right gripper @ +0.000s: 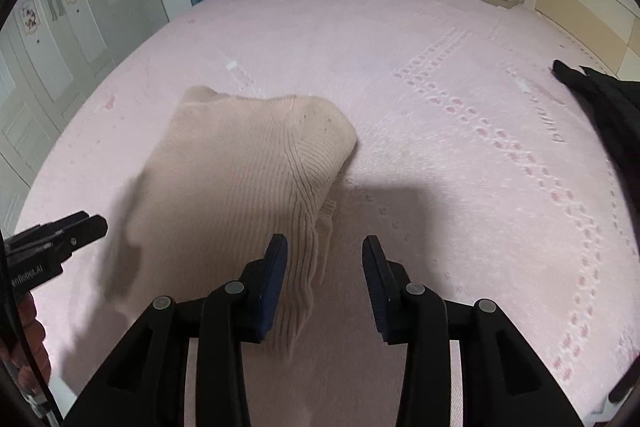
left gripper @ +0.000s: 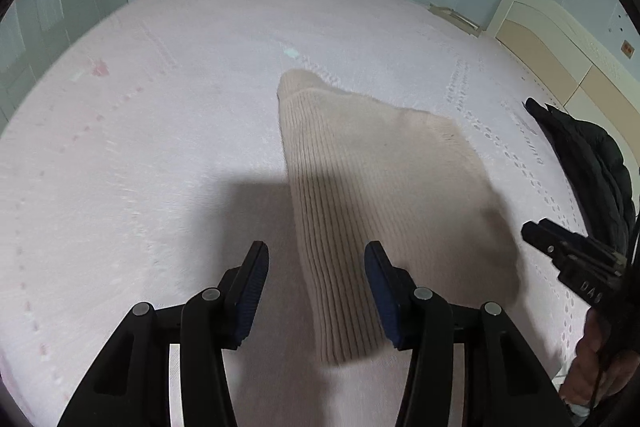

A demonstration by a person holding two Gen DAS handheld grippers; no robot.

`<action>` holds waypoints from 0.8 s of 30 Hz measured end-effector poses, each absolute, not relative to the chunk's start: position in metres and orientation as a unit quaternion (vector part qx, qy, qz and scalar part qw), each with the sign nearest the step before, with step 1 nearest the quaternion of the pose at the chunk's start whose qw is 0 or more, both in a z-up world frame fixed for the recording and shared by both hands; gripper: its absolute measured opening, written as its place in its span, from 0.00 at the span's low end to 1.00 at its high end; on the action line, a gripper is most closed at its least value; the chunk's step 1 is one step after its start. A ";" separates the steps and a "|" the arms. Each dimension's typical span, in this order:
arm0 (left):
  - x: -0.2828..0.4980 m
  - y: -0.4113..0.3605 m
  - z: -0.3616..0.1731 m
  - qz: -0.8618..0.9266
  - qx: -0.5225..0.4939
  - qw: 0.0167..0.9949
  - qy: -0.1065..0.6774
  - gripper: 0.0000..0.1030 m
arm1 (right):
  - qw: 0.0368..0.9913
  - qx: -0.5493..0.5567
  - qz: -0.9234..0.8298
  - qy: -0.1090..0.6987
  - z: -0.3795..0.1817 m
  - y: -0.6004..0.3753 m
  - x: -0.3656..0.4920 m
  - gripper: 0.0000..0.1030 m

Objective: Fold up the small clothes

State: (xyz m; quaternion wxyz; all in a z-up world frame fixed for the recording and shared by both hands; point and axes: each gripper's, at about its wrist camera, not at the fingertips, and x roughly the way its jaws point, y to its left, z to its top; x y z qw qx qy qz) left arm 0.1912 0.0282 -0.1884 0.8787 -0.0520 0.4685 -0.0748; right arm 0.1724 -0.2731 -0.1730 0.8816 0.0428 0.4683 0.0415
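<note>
Both claws, left claw (left gripper: pixel 316 291) and right claw (right gripper: pixel 324 279), stand part-open, gripping nothing over the folded sweater (left gripper: pixel 372 187) mid-bed (left gripper: pixel 160 107); next likely another fold or smoothing.

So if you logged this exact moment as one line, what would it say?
task: fold small clothes | beige knit garment: folded on pink bed | left gripper: open | right gripper: open | black jacket: aside

Sweater (left gripper: pixel 372 195) near edge motion-blurred; black garment (right gripper: pixel 608 107) cropped.
</note>
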 end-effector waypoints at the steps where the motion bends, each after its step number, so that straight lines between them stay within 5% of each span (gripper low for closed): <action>1: 0.186 0.029 -0.182 -0.072 -0.050 0.882 0.464 0.47 | 0.883 0.044 0.038 0.465 -0.164 -0.275 0.166 0.43; 10: 0.125 0.015 -0.107 -0.045 -0.031 0.907 0.417 0.60 | 0.897 0.046 0.019 0.440 -0.091 -0.290 0.114 0.57; 14: 0.097 0.012 -0.075 -0.033 -0.031 0.916 0.399 0.66 | 0.904 0.035 0.019 0.425 -0.063 -0.291 0.083 0.66; 17: 0.081 0.010 -0.060 -0.028 -0.026 0.917 0.397 0.67 | 0.911 0.032 0.020 0.410 -0.047 -0.291 0.061 0.84; 24: 0.038 0.010 -0.036 -0.003 -0.022 0.927 0.374 0.76 | 0.924 0.028 0.025 0.381 -0.021 -0.293 0.012 0.97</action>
